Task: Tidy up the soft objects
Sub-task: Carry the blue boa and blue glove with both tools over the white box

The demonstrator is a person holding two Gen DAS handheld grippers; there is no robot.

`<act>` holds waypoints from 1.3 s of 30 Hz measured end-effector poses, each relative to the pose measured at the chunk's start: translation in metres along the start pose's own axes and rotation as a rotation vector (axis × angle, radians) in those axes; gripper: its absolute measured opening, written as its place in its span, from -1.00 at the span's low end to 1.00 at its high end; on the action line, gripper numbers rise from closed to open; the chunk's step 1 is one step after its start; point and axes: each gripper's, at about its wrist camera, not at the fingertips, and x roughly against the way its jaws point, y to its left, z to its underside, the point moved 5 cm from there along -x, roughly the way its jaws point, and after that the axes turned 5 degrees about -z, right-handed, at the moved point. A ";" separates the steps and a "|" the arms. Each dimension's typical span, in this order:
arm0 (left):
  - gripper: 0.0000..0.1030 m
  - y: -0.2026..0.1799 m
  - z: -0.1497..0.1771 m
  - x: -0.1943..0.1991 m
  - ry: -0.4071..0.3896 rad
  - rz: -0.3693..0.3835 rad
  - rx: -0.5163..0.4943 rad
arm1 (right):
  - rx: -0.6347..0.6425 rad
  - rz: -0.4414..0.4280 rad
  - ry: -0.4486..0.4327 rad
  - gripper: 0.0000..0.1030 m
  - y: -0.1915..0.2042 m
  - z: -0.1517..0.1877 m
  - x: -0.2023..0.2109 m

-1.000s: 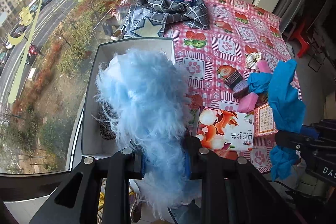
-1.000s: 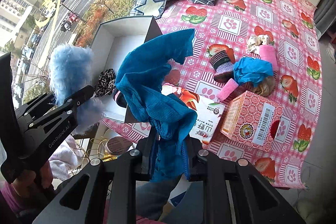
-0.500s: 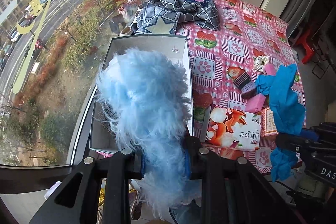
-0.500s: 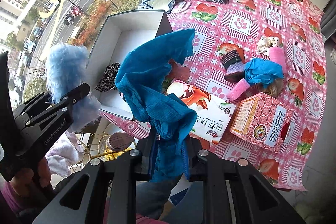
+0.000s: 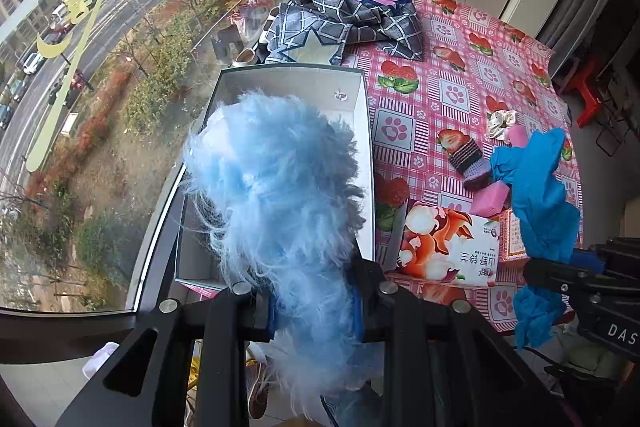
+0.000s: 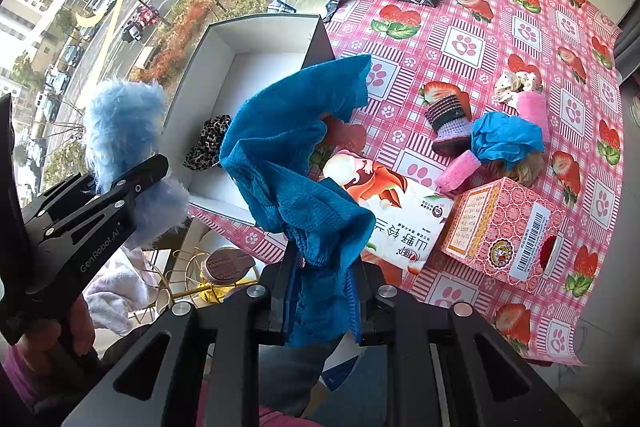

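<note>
Two tongs were clamped on soft items: my left tongs pinched a fluffy blue tuft above the white box, and my right tongs pinched a teal cloth over the surface beside that box.

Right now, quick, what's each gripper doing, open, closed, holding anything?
Left gripper: closed on the fluffy light blue piece.
Right gripper: closed on the teal knitted cloth.
</note>
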 end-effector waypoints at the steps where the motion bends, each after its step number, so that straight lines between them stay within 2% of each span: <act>1: -0.45 0.000 0.000 0.000 0.001 0.000 0.000 | 0.000 0.000 0.002 -0.58 0.000 0.000 -0.001; 39: -0.44 0.012 -0.005 -0.003 0.001 0.001 0.013 | 0.006 0.010 0.011 -0.58 0.005 0.000 -0.003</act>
